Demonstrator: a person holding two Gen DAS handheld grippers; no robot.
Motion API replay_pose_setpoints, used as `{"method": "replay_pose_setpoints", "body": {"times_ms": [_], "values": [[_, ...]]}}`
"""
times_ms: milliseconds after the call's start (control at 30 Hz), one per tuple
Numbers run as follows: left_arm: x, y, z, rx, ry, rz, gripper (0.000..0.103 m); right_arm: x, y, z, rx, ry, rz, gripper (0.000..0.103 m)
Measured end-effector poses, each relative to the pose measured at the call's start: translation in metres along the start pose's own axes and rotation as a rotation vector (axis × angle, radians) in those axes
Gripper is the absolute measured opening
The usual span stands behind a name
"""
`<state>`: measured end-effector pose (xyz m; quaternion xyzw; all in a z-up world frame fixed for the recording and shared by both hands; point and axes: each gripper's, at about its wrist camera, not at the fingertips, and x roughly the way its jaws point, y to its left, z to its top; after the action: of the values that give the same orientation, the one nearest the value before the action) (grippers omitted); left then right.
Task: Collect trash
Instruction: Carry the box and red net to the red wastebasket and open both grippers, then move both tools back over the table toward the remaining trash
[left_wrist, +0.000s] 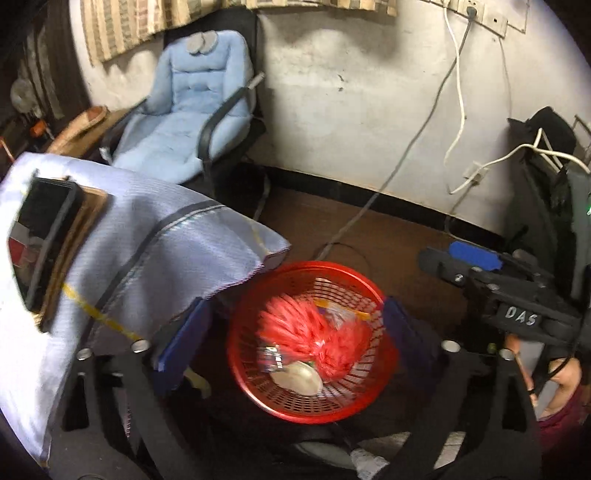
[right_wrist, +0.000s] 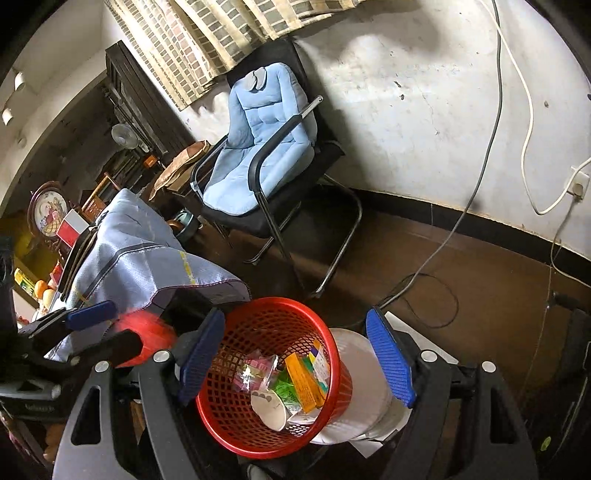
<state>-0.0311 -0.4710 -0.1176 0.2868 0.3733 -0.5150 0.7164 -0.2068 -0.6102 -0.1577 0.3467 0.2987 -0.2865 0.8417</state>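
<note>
A round red plastic mesh basket (left_wrist: 308, 341) is seen on the dark floor, at six o'clock from the light blue cushioned black-framed chair (left_wrist: 192, 114) that stands against the white wall (left_wrist: 351, 92). In the left wrist view a blurred red plastic bag (left_wrist: 314, 339) is seen in mid-air over the basket mouth, between the widely spread blue pads of the left gripper (left_wrist: 291, 339) and untouched by either; beneath it a white paper cup (left_wrist: 295, 380) is made out. The right gripper (right_wrist: 295, 354) is also held spread, nothing being pinched: the basket is framed between its blue pads, and a white cylindrical container (right_wrist: 364, 384) is seen at three o'clock of the basket, just beside it. In the right wrist view an orange carton (right_wrist: 304, 380), green wrappers (right_wrist: 286, 389) and a clear wrapper (right_wrist: 258, 373) are shown lying inside the basket. At nine o'clock a table draped in pale blue cloth (right_wrist: 129, 254) is seen, its corner hanging near the basket rim. Grey and white cables (right_wrist: 480, 166) are trailed down the wall to the floor
</note>
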Motion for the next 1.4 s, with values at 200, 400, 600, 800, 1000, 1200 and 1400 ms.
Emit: {"method": "replay_pose_setpoints", "body": {"times_ms": [200, 400, 600, 800, 1000, 1200, 1400], "values": [[-0.006, 0.006, -0.015, -0.030, 0.001, 0.044, 0.095, -0.003, 0.011, -0.002, -0.020, 0.003, 0.014, 0.078], [-0.027, 0.019, -0.030, -0.077, -0.033, 0.091, 0.095, -0.014, 0.035, -0.003, -0.074, -0.006, 0.031, 0.078], [-0.059, 0.032, -0.038, -0.126, -0.096, 0.113, 0.096, -0.035, 0.063, -0.001, -0.143, -0.030, 0.045, 0.079], [-0.092, 0.040, -0.047, -0.149, -0.170, 0.144, 0.096, -0.056, 0.093, -0.001, -0.210, -0.057, 0.053, 0.081], [-0.125, 0.054, -0.059, -0.184, -0.241, 0.173, 0.096, -0.075, 0.125, -0.003, -0.283, -0.083, 0.067, 0.082], [-0.161, 0.076, -0.076, -0.235, -0.314, 0.225, 0.096, -0.090, 0.170, -0.009, -0.373, -0.102, 0.097, 0.083], [-0.193, 0.107, -0.099, -0.298, -0.363, 0.296, 0.096, -0.100, 0.219, -0.021, -0.471, -0.112, 0.138, 0.087]]}}
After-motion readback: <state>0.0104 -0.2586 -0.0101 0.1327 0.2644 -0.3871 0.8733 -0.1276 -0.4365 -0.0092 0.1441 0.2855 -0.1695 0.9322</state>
